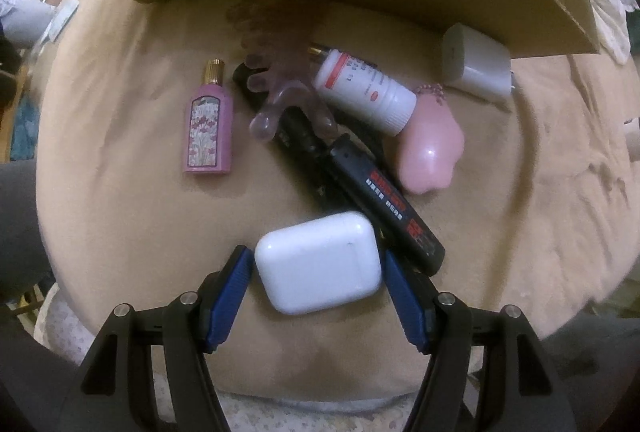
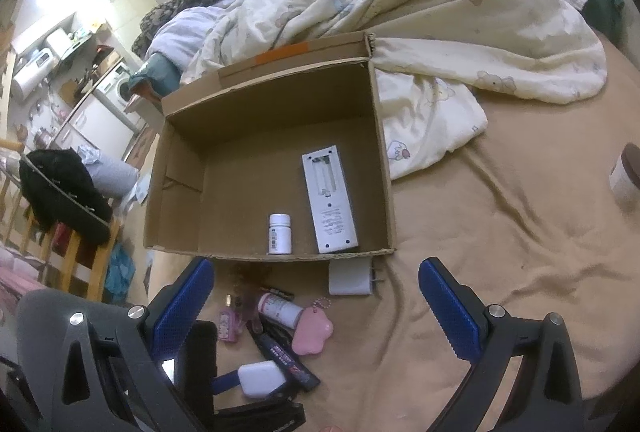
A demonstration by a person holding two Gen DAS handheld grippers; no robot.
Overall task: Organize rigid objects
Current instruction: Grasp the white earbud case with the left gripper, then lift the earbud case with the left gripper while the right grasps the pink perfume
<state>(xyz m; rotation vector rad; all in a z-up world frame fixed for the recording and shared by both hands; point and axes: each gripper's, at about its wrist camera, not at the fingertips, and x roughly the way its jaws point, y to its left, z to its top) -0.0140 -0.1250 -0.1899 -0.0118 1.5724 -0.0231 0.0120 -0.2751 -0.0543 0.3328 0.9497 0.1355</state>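
My left gripper (image 1: 318, 280) has open jaws straddling the white earbud case (image 1: 319, 262), its long axis spanning them, while my right gripper (image 2: 316, 302) hangs open, farther off.

The right gripper (image 2: 316, 296) hangs open above a tan blanket (image 2: 500, 252). An open cardboard box (image 2: 380, 136) holds a white pill bottle (image 2: 279, 234) and a white remote (image 2: 330, 194); small items lie just outside it.
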